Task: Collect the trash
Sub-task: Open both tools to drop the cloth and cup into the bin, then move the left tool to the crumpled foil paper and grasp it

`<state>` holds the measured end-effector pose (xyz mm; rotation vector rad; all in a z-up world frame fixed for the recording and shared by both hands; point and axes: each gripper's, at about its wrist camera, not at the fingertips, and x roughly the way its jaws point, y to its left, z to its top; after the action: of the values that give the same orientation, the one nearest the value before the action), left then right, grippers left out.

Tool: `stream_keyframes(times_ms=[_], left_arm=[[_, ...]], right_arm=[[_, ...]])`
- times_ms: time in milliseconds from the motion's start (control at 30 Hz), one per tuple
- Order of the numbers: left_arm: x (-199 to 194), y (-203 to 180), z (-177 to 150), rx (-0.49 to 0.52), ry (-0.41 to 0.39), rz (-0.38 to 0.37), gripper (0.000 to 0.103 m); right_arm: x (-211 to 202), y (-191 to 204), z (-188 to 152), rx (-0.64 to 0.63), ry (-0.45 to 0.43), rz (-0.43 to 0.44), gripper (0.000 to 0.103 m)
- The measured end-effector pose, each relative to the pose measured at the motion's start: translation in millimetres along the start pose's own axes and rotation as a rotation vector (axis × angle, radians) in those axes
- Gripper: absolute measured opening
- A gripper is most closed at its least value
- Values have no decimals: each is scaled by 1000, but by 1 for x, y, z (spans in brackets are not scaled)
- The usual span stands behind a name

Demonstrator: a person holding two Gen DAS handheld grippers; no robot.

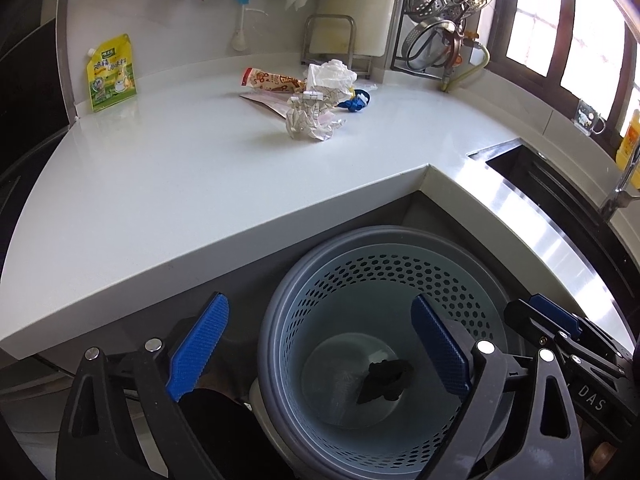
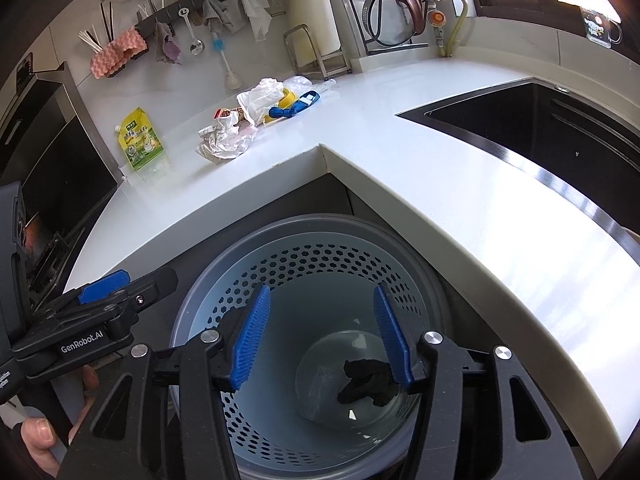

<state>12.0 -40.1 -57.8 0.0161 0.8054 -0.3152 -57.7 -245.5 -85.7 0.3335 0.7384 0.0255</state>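
Note:
A grey perforated trash bin (image 1: 280,320) (image 2: 200,304) stands on the floor in the counter's inner corner. A crumpled black piece (image 1: 386,380) (image 2: 366,380) lies at its bottom. My left gripper (image 1: 320,344) is open and empty above the bin. My right gripper (image 2: 324,340) is open and empty above the bin too. On the white counter lie crumpled printed paper (image 1: 310,118) (image 2: 224,140), a white tissue wad (image 1: 332,74) (image 2: 260,98), a snack wrapper (image 1: 272,80) and a blue object (image 1: 356,102) (image 2: 294,108).
A yellow-green pouch (image 1: 110,74) (image 2: 140,140) stands at the counter's back left. A black sink (image 1: 560,192) (image 2: 540,128) is on the right. A dish rack with lids (image 1: 444,16) (image 2: 384,4) and hanging utensils line the back wall.

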Motion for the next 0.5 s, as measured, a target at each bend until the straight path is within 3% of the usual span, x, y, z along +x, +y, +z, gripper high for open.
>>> stream_keyframes(times_ms=[500], left_arm=[[-18,18,28,-41,-123,70,96]], right_arm=[[-1,4,17,-33,-34,-16,57]])
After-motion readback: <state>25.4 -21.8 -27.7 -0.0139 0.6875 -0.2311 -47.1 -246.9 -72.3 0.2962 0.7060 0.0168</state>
